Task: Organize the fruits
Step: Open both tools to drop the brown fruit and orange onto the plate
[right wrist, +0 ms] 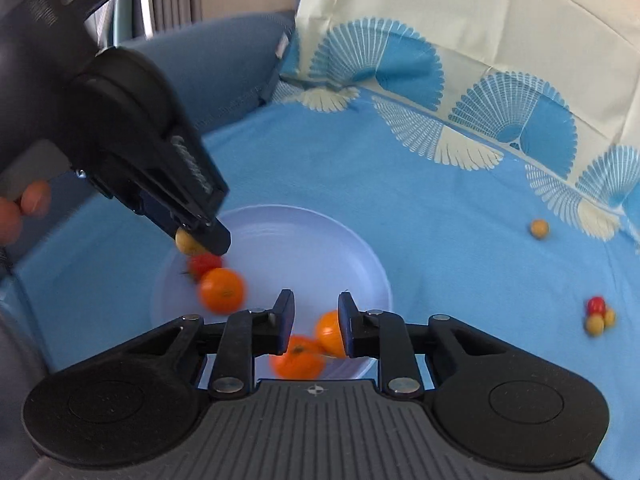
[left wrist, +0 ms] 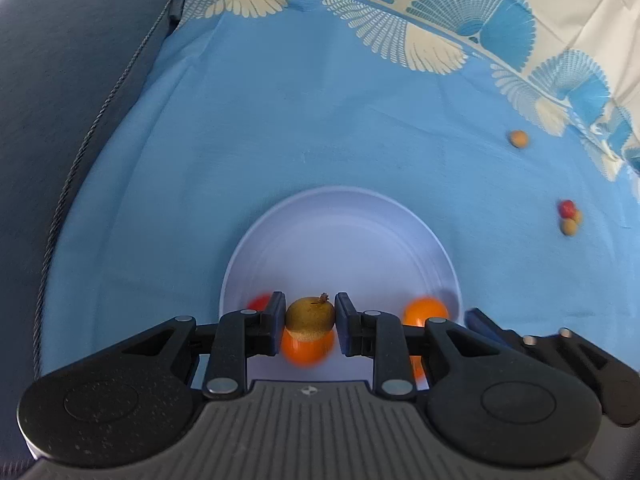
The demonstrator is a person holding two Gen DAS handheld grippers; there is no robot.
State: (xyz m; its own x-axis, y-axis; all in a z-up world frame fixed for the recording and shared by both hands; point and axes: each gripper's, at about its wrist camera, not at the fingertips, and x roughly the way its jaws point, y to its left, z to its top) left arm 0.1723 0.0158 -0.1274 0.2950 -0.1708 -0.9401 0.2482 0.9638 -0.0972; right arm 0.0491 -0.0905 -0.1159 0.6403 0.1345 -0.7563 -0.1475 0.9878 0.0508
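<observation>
The step in hand looked like setting the yellow-brown fruit [left wrist: 310, 315] into the plate [left wrist: 340, 216]; best to lower it clear of the oranges [left wrist: 425, 311] before letting go; the left gripper [left wrist: 310, 320] clamped it between narrowly parted pads; the right gripper [right wrist: 314, 316] hung over the plate, spread, gripping nothing.

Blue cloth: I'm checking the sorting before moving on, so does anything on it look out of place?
Yes. A tan fruit lies alone on the blue cloth, and a red-and-tan cluster sits nearer its right edge, both outside the plate holding the oranges. The left gripper holds another tan fruit over the plate.
</observation>
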